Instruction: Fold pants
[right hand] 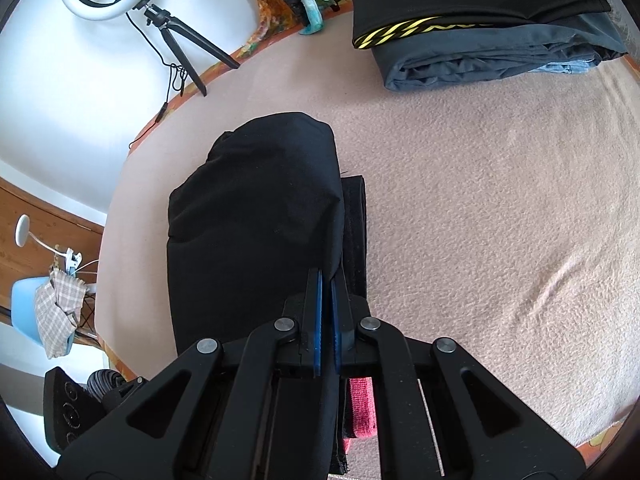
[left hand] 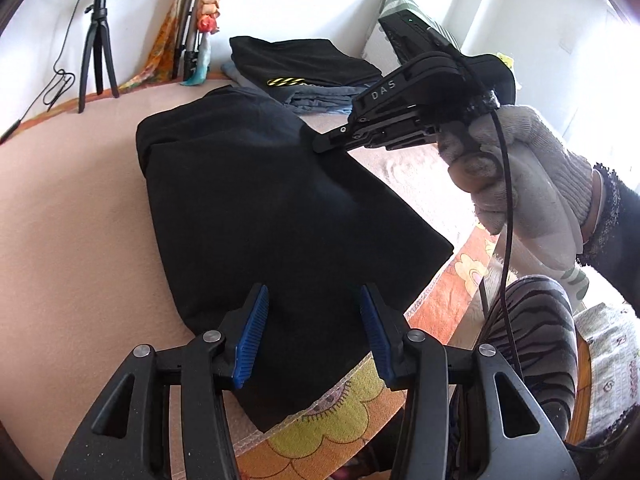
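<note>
Pink fleece blanket point(right hand: 480, 200) covers the bed I am working over, with a flowered orange sheet point(left hand: 332, 420) showing along its near edge. At the far side a stack of folded clothes point(right hand: 480, 40) sits well apart from my work; I read it as the finished pile. A ring light on a tripod point(left hand: 98, 40) stands against the white wall beyond.

The black pants point(left hand: 260, 208) lie on the blanket in front of me, already doubled into a thick bundle whose near end hangs slightly over the edge onto the sheet. My right gripper point(right hand: 326, 300) has its fingers pressed together on the right edge of the top layer; in the right wrist view the blue pads are nearly touching with dark cloth pinched between them. Beside that pinch a narrower black strip lies on the blanket, probably the waistband or a lower layer, and something red point(right hand: 362, 404) peeks out under it close to the camera; I cannot tell what it is. I judge that I am holding this edge so the layer can be carried over or pulled straight without slipping.

My left gripper point(left hand: 314, 332) hangs above the near end of the bundle with its fingers spread wide, holding nothing. It looks placed to take the near corner, so both ends of the edge move together on the next fold.
</note>
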`<state>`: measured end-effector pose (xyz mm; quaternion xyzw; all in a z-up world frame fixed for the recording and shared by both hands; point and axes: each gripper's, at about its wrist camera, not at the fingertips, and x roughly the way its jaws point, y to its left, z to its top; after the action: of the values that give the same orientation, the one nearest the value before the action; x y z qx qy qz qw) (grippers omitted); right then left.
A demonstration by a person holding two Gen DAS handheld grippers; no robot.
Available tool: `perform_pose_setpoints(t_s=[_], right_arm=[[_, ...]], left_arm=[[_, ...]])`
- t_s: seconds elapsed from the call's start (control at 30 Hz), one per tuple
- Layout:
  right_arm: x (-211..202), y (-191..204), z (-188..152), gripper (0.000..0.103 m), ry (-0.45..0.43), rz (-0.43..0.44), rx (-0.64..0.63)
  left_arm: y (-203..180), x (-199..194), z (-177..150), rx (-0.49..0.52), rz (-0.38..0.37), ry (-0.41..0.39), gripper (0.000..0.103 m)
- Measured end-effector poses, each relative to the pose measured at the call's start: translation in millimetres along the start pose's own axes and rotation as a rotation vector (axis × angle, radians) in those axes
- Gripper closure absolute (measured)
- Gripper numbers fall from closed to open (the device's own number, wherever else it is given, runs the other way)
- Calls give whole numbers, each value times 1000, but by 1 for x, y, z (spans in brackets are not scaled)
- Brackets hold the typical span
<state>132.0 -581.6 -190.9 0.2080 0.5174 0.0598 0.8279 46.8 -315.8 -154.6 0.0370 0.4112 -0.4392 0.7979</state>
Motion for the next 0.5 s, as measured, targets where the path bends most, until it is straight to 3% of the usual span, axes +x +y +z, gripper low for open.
perform_pose_setpoints(t_s=[0.13, 0.33, 0.5], right_arm=[[4, 10, 1, 95, 20, -48, -81], [-25, 47, 8, 84, -48, -112, -243], [-38, 86, 24, 81, -85, -108, -346]], left_arm=[[0, 5, 0, 8, 12, 6, 58], [-1, 9, -2, 9, 17, -6, 58], [-5, 9, -6, 17, 27, -20, 58]])
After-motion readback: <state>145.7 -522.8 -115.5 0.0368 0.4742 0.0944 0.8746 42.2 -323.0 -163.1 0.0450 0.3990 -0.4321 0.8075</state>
